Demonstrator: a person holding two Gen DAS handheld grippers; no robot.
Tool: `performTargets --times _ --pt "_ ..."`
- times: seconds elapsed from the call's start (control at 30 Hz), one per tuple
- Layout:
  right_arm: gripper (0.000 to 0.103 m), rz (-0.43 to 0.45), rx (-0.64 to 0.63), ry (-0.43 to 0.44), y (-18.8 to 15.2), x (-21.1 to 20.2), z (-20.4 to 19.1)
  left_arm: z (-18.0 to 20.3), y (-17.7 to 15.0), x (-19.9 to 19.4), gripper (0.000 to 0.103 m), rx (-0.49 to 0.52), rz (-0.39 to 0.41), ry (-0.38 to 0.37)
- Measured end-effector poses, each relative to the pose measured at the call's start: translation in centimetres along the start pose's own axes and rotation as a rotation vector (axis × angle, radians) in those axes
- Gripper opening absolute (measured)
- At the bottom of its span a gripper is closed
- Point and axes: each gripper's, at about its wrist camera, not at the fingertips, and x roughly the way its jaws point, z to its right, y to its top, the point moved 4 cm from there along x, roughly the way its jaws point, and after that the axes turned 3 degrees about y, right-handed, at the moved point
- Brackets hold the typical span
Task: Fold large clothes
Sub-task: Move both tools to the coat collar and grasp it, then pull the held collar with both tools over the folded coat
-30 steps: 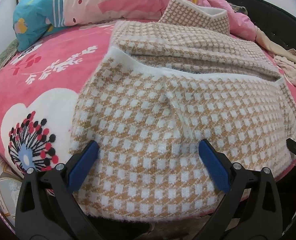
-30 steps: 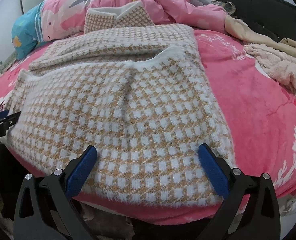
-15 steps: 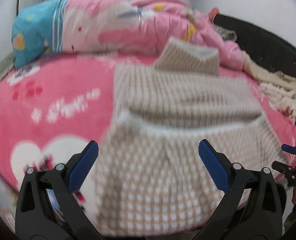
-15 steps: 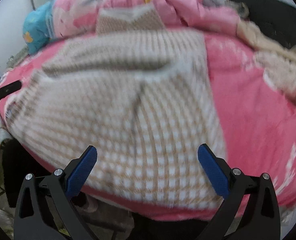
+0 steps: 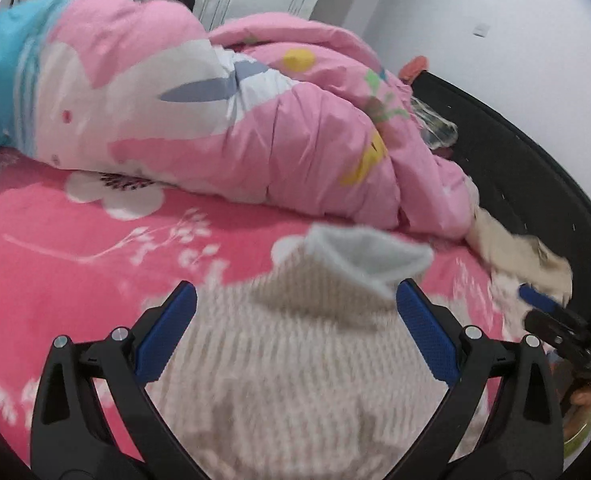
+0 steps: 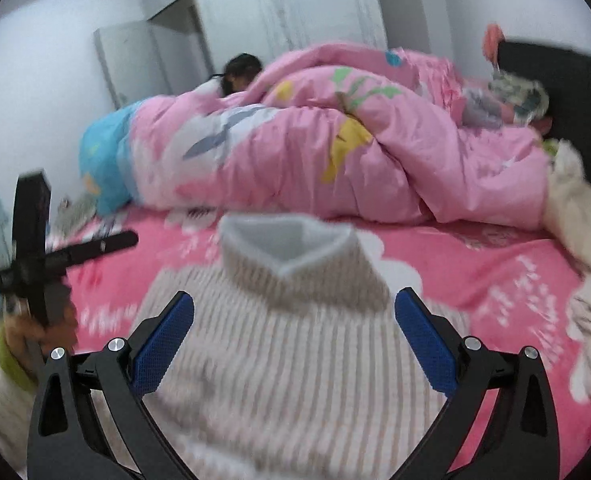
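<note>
A tan-and-white checked sweater (image 5: 295, 360) lies flat on the pink flowered bed cover (image 5: 75, 248), its white-lined turtleneck collar (image 5: 359, 256) at the far end. It is blurred by motion. My left gripper (image 5: 295, 336) is open and empty above the sweater's body. My right gripper (image 6: 295, 332) is open and empty above the same sweater (image 6: 295, 368), with the collar (image 6: 291, 244) just ahead. The right gripper also shows at the right edge of the left wrist view (image 5: 555, 320); the left one shows at the left of the right wrist view (image 6: 39, 256).
A bunched pink quilt (image 5: 255, 120) with a blue end lies across the back of the bed; a dark head of hair (image 6: 241, 68) shows behind it. Cream clothes (image 6: 583, 216) are piled at the right by the black headboard (image 5: 535, 168).
Both grippers have risen and moved forward from the sweater's near hem toward its collar. The views now look higher, over the quilt to the walls. Both stay open.
</note>
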Motion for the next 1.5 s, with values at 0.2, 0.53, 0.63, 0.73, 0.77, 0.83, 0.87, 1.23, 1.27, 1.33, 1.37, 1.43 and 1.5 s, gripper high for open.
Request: performTargets --times 0.2,0.53,0.63,0.73,0.77,0.83,0.87,1.23,1.27,1.33,1.37,1.43,1.5 --pt "0.087 -0.149 0.249 0.111 3.1 9.9 4.7 0.4 1.9 8.6 0.096 -0.072 -0.1 -0.02" --pt "0.028 -0.249 0.232 0.209 -0.2 10.8 4.3 1.4 -0.1 10.2 0.034 -0.019 -0.165 -0.132" --pt "0.021 -0.26 0.133 0.189 -1.5 9.0 3.0 1.9 -1.2 8.5 0.027 0.03 -0.16 -0.151" --pt "0.02 -0.28 0.023 0.15 -3.6 7.6 1.7 2.4 -3.3 6.7 0.018 0.107 -0.17 -0.149" --pt "0.02 -0.291 -0.014 0.131 -4.5 7.4 1.4 2.4 -4.3 6.3 0.017 0.139 -0.178 -0.135" --pt "0.02 -0.346 -0.086 0.079 -7.1 7.5 1.1 2.3 -6.4 6.1 0.016 0.193 -0.212 -0.095" --pt "0.02 -0.366 -0.099 0.062 -7.8 7.5 1.2 2.3 -7.7 6.4 0.015 0.229 -0.24 -0.058" --pt "0.024 -0.201 -0.122 0.189 -1.0 5.0 -3.0 0.7 -10.1 7.2 0.014 0.212 -0.25 -0.06" --pt "0.024 -0.229 -0.11 0.201 -1.3 6.6 -3.3 0.6 -10.2 7.0 0.014 0.203 -0.244 -0.068" --pt "0.024 -0.327 -0.096 0.188 -3.5 10.5 -3.6 0.1 -10.0 6.4 0.016 0.174 -0.228 -0.089" --pt "0.024 -0.375 -0.09 0.182 -4.8 12.2 -3.6 -0.2 -9.9 5.7 0.016 0.151 -0.213 -0.104" --pt "0.024 -0.428 -0.072 0.177 -7.9 14.5 -3.0 -0.7 -9.0 3.4 0.016 0.11 -0.146 -0.147" --pt "0.024 -0.372 -0.076 0.196 -8.7 14.1 -2.7 -1.0 -7.5 1.7 0.016 0.084 -0.065 -0.16"
